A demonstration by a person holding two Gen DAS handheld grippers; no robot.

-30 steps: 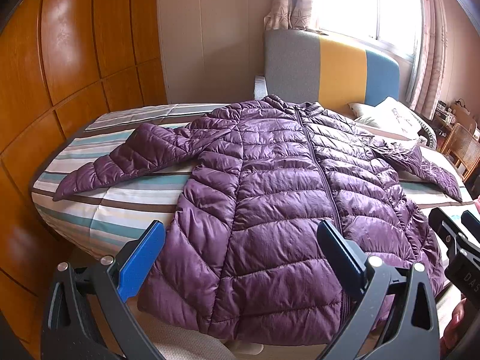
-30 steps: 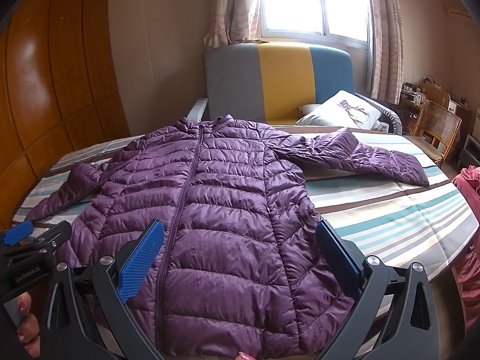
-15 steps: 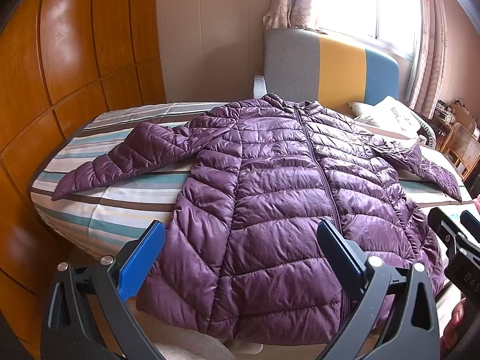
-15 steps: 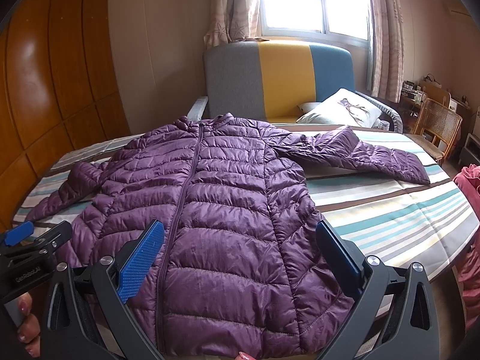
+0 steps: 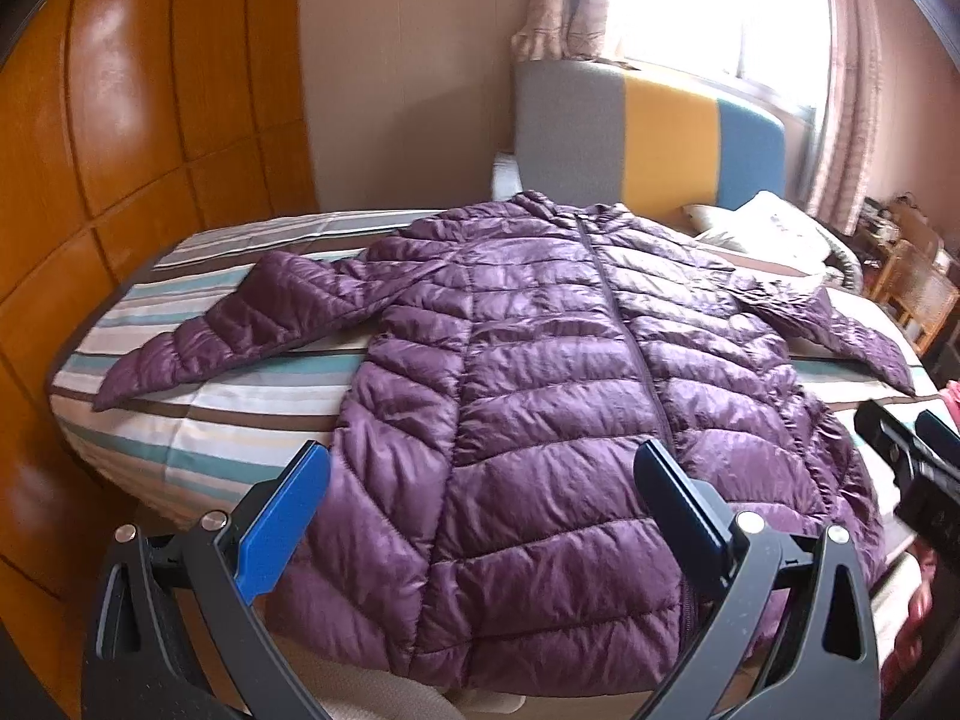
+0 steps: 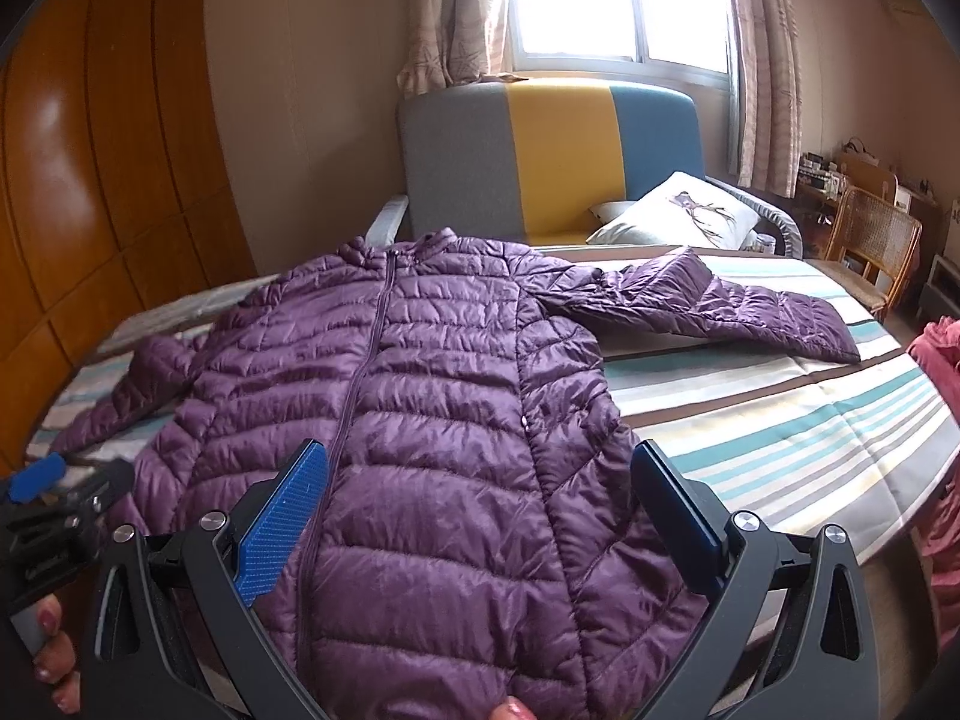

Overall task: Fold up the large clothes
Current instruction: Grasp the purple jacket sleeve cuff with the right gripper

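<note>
Jaws on both tools stand wide apart and grip nothing: we note the left gripper (image 5: 480, 516) poised above the hem region of the purple puffer jacket (image 5: 576, 396), its blue pads spread either side of the lower front panels, and the right gripper (image 6: 480, 516) in the same spread condition over the lower right half of the garment. We find the jacket lying face up and zipped on the bed (image 5: 180, 420), which carries a striped cover in white, teal and brown; the collar points toward the far end and the hem reaches the near edge. One sleeve (image 5: 240, 330) extends flat across the stripes toward the wooden wall panelling (image 5: 120, 150); the other sleeve (image 6: 720, 306) lies outward on the opposite side, bent slightly at the elbow. In the left wrist view the right gripper appears as a dark body at the right margin, just beside the jacket's side seam; in the right wrist view the left tool shows at the lower left with fingers (image 6: 54, 660) of the person's hand wrapped below it. Whether either tool touches the fabric we cannot tell, as the left view is somewhat blurred. Beyond the bed we record a sofa (image 6: 552, 156) in grey, yellow and blue with a white cushion (image 6: 678, 216), a curtained window (image 6: 600, 0), and a cane chair (image 6: 870, 246) at the far right.
</note>
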